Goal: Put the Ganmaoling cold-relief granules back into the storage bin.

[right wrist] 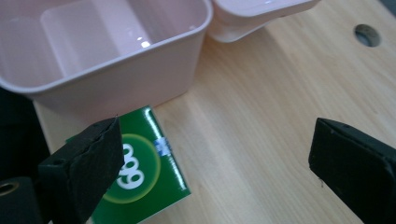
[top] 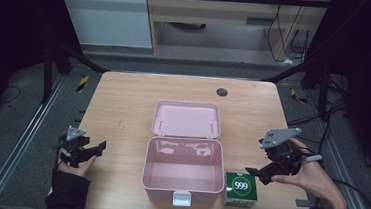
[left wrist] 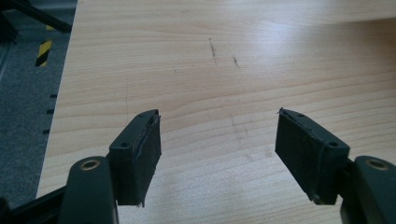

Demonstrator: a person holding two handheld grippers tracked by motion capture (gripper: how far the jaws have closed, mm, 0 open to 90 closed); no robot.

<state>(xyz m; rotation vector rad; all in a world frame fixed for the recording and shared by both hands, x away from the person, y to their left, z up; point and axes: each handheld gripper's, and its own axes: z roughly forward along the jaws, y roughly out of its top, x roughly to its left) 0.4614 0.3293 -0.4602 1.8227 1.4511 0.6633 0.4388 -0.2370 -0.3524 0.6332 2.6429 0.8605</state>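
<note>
Green box [top: 240, 189] sits on table [top: 123, 104] just right of open pink case [top: 183, 177]; right gripper [top: 257, 174] spread beside it, left gripper [top: 101, 148] spread, idle; next: straddle and pinch box.

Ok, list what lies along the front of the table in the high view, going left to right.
Left gripper with open black jaws → open pink plastic box → green square carton marked 999 → right gripper, jaws open.

High view looks down over the table [top: 123, 104]; both tool views skim close above its wood.
</note>
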